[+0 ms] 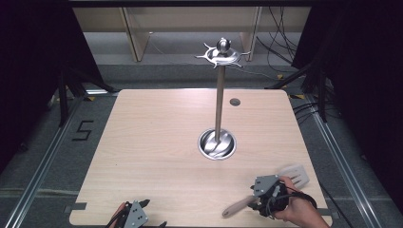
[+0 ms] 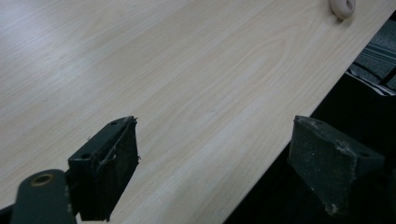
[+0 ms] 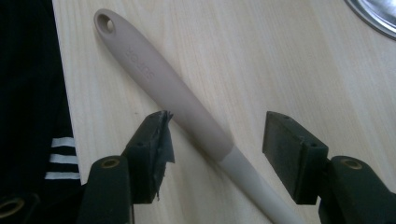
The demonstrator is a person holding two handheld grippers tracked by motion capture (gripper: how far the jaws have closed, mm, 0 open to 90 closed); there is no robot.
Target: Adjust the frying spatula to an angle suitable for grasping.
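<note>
A beige spatula (image 1: 240, 205) lies near the table's front right corner, its slotted head (image 1: 295, 175) pointing to the right edge. My right gripper (image 1: 260, 198) hangs over its handle. In the right gripper view the handle (image 3: 159, 79) runs diagonally between the jaws of my right gripper (image 3: 215, 149), which stand open on either side without touching it. My left gripper (image 1: 153, 213) sits at the front edge, left of centre. My left gripper (image 2: 215, 133) is open with nothing in it, and the spatula's handle end (image 2: 342, 7) shows far off.
A metal stand rises from a round dish base (image 1: 216, 144) at the table's middle, its pole (image 1: 219, 104) topped by a crown of hooks (image 1: 222, 54). A small dark round cap (image 1: 235, 101) sits behind it. The wooden table (image 1: 152, 142) ends just under both grippers.
</note>
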